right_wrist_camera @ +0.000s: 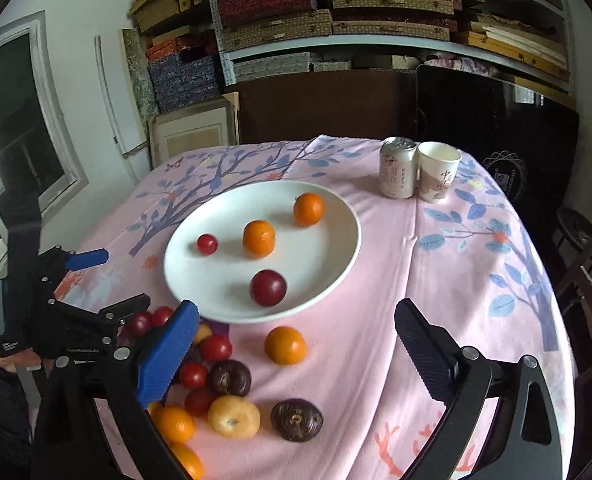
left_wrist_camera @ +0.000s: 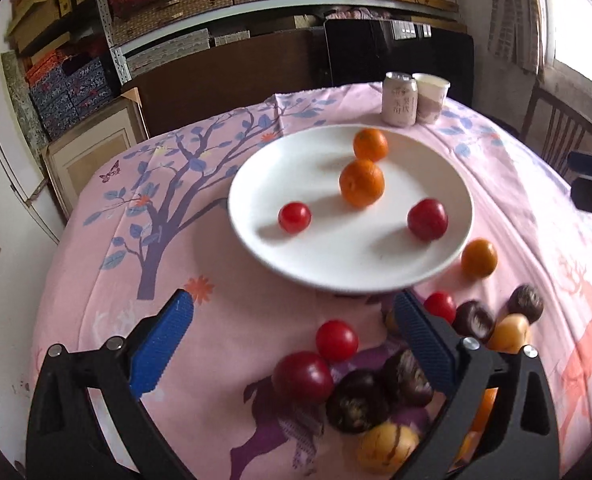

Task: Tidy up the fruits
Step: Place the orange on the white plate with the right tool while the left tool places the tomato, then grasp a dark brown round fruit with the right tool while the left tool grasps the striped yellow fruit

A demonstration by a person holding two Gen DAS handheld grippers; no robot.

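Both tongs, left (left_wrist_camera: pixel 292 316) and right (right_wrist_camera: pixel 296 328), gape empty; fruit could roll off the shallow plate (right_wrist_camera: pixel 336 276) if nudged.

White plate (right_wrist_camera: pixel 336 264) at centre: two oranges (right_wrist_camera: pixel 259 239), cherry tomato (right_wrist_camera: pixel 207 244), dark red plum (right_wrist_camera: pixel 268 287). Loose orange (right_wrist_camera: pixel 285 345) at 6 o'clock off rim. Can (right_wrist_camera: pixel 397 168) touching paper cup (right_wrist_camera: pixel 438 176) at 1 o'clock. Right gripper (right_wrist_camera: pixel 296 312) wide open, empty.

White plate (right_wrist_camera: pixel 336 264) holds 4 fruits; others (right_wrist_camera: pixel 232 376) lie beside it.
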